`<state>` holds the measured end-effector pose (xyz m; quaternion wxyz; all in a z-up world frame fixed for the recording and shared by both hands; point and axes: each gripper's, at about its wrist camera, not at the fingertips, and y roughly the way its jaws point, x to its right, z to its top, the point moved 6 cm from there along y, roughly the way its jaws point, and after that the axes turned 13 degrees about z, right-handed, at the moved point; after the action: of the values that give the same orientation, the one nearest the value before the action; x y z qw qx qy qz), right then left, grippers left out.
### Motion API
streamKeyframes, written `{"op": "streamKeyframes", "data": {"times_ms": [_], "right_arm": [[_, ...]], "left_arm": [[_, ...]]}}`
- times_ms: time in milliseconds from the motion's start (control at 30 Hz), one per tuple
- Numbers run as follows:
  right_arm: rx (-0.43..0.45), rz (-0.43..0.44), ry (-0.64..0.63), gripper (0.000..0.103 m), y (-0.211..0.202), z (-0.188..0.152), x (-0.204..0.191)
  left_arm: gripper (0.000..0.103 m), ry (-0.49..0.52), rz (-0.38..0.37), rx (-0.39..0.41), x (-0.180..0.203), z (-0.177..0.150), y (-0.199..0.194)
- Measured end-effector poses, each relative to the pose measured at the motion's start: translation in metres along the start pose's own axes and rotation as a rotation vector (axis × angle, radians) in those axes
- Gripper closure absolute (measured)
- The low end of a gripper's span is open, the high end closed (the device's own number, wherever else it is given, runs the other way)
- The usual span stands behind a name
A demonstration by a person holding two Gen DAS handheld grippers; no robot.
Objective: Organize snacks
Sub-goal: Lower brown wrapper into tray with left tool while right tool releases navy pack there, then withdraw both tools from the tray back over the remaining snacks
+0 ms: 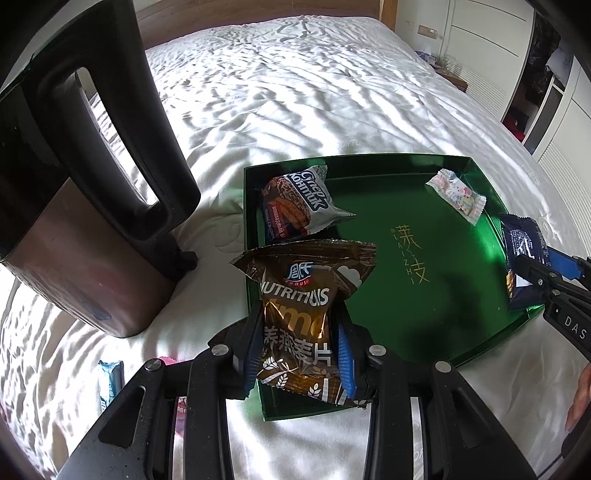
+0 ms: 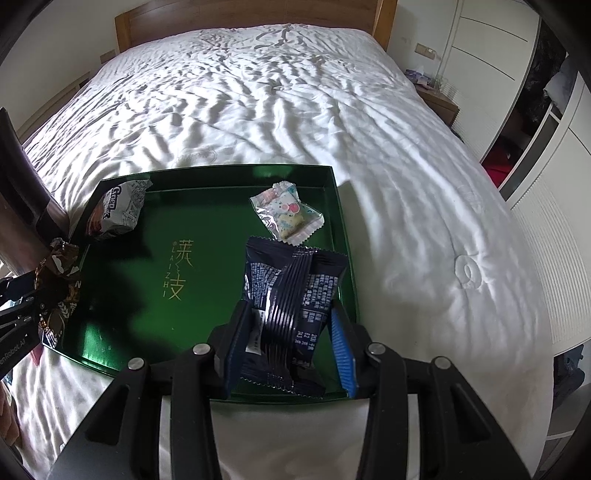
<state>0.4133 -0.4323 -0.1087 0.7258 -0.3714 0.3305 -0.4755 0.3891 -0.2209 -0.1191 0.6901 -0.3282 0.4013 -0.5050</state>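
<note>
A green tray (image 1: 424, 325) lies on the white bed; it also shows in the right wrist view (image 2: 122, 325). My left gripper (image 1: 301, 350) is shut on a brown oatmeal packet (image 1: 299, 291) over the tray's near left corner. My right gripper (image 2: 291, 343) is shut on a dark blue packet (image 2: 291, 291) over the tray's near right side; the same packet shows in the left wrist view (image 1: 524, 258). In the tray lie a white-and-brown wafer packet (image 1: 295, 203), also in the right wrist view (image 2: 118, 210), and a small cartoon-print candy (image 1: 458, 195), also in the right wrist view (image 2: 286, 210).
A steel kettle (image 1: 74, 221) with a black handle stands on the bed left of the tray. A blue packet (image 1: 109, 384) and a pink packet (image 1: 181, 406) lie on the bed by my left gripper. A wooden headboard (image 2: 243, 14) stands at the far end, wardrobes to the right.
</note>
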Motion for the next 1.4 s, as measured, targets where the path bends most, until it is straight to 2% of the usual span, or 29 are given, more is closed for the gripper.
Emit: {"op": "streamKeyframes", "data": {"times_ms": [200,300,333,367,400,433,667,1100,1400], "right_arm": [[0.001,0.004,0.004,0.086,0.001,0.0,0.0],[0.002,0.006,0.003,0.084,0.001,-0.001,0.0],[0.002,0.008,0.005,0.081,0.0,-0.001,0.0],[0.007,0.008,0.007,0.07,0.0,-0.001,0.0],[0.012,0.01,0.008,0.065,-0.001,-0.001,0.0],[0.014,0.013,0.01,0.064,-0.001,-0.001,0.0],[0.038,0.02,0.007,0.064,-0.008,-0.002,-0.002],[0.072,0.03,-0.014,0.064,-0.025,-0.004,-0.011],[0.104,0.065,-0.046,0.064,-0.052,-0.015,-0.035]], "left_arm": [[0.071,0.004,0.004,0.004,0.001,-0.001,0.001],[0.065,-0.001,0.003,0.008,0.001,-0.001,0.001],[0.061,-0.002,0.003,0.013,0.002,-0.001,0.001],[0.059,-0.003,0.0,0.02,0.002,0.0,0.0],[0.059,0.0,-0.002,0.025,0.002,0.0,-0.001],[0.058,0.003,0.002,0.029,0.003,0.0,-0.002],[0.054,0.0,0.019,0.063,0.003,0.003,-0.007],[0.054,-0.015,-0.009,0.109,-0.003,0.0,-0.02],[0.054,-0.008,-0.02,0.133,-0.013,-0.011,-0.036]]}}
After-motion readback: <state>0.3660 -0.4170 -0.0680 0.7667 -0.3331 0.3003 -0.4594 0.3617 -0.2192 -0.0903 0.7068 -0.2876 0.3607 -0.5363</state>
